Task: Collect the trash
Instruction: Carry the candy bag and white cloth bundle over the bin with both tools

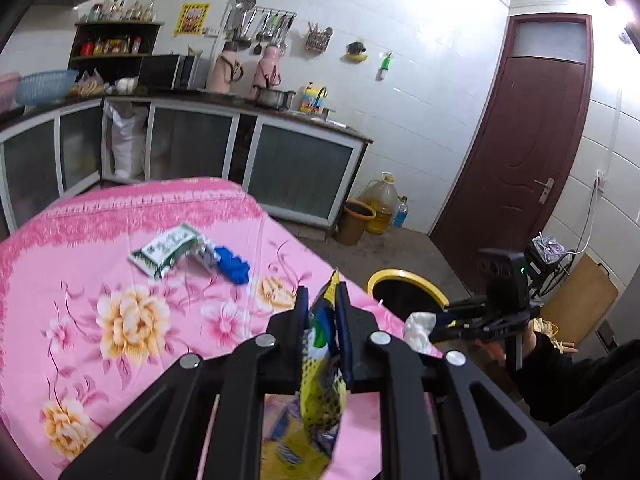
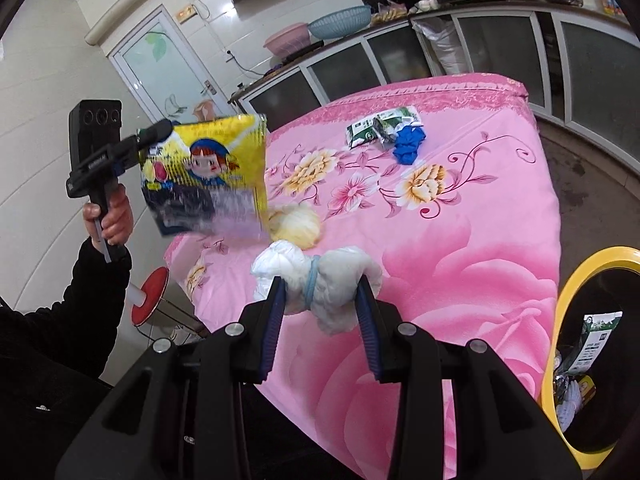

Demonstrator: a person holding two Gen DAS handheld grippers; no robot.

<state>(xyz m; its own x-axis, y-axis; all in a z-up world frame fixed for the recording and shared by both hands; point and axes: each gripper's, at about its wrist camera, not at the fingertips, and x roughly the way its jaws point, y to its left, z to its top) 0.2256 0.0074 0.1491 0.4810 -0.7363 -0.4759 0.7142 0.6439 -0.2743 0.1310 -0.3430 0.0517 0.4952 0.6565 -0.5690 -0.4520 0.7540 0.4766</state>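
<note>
The left hand-held gripper (image 1: 323, 300) is clamped tight on one yellow foil snack bag printed with a cartoon child (image 2: 208, 172), pinching its upper edge so that the bag hangs with its long axis running downward, clear of the tabletop draped in a pink floral cloth (image 1: 120, 340). The right hand-held gripper (image 2: 322, 292) stands at a middling width, its blue-padded fingers (image 2: 276, 312) pressed against either end of one crumpled white bundle bound by a pale blue band (image 2: 316, 284); the bundle lies crosswise between them, its long axis running from finger to finger. In the left wrist view that bundle sits at the right gripper's tip, just beside the rim of one black trash bin with a yellow ring (image 1: 408, 292), which stands off the tabletop's edge. The right wrist view shows the bin to the right of the gripper, with discarded wrappers (image 2: 588, 344) inside. Ahead of both grippers, on the cloth, lie two green-and-white packets (image 2: 378, 128) touching one crumpled blue item (image 2: 408, 142). A person's hand (image 2: 114, 216) in a black sleeve grips the left tool's handle. One yellowish crumpled wad (image 2: 296, 224) rests on the cloth just beyond the white bundle.
</note>
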